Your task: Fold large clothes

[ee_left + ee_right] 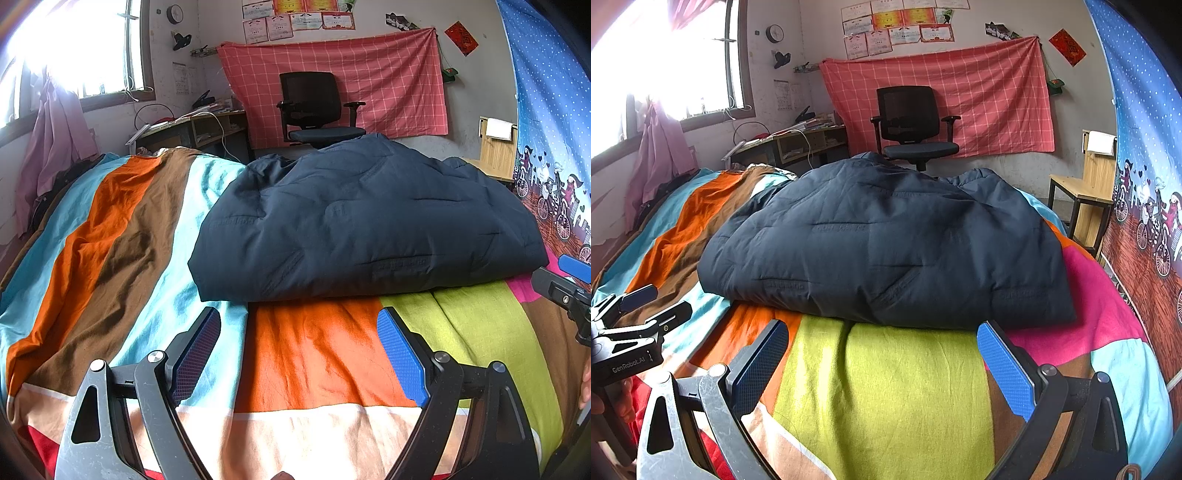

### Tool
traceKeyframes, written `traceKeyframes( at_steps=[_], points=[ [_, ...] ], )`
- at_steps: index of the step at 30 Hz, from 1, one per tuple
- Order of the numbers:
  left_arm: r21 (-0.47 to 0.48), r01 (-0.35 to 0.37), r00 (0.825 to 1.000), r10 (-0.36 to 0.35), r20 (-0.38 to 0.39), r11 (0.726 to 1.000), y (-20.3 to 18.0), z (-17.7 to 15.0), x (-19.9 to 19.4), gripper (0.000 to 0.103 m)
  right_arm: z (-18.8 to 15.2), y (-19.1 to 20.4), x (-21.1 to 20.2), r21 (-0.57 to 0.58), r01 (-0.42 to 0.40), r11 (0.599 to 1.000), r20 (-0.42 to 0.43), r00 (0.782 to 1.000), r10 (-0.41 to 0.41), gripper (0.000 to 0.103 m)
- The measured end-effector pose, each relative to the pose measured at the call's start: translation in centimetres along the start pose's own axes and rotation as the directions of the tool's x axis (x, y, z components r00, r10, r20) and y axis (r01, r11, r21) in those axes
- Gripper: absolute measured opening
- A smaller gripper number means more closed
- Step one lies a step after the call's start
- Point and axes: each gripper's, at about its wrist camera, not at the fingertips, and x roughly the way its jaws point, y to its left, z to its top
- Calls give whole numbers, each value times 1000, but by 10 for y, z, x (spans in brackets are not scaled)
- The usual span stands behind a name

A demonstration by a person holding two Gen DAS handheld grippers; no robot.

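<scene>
A dark navy quilted jacket (369, 221) lies folded into a thick bundle on the striped bedsheet (325, 354). In the right wrist view the same jacket (886, 247) fills the middle. My left gripper (299, 317) hovers open just short of the jacket's near edge, blue pads (400, 354) wide apart with nothing between them. My right gripper (882, 328) is also open, its fingertips close to the jacket's front fold, over the green stripe of the bedsheet (886, 387). Each gripper shows at the edge of the other's view: the right gripper (569, 284) and the left gripper (639, 306).
A black office chair (314, 107) stands beyond the bed before a red checked cloth (369, 77) on the wall. A cluttered desk (195, 129) sits under the window at left. A wooden stool (1082, 199) and a blue printed curtain (1145, 184) are at right.
</scene>
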Motion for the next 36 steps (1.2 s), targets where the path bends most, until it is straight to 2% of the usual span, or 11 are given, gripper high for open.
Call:
traceKeyframes(
  at_steps=[36],
  points=[
    [-17, -4, 999, 4, -32, 1000, 6, -7, 6, 83, -2, 1, 2, 2, 2, 1000, -10, 1000, -2, 103]
  ],
)
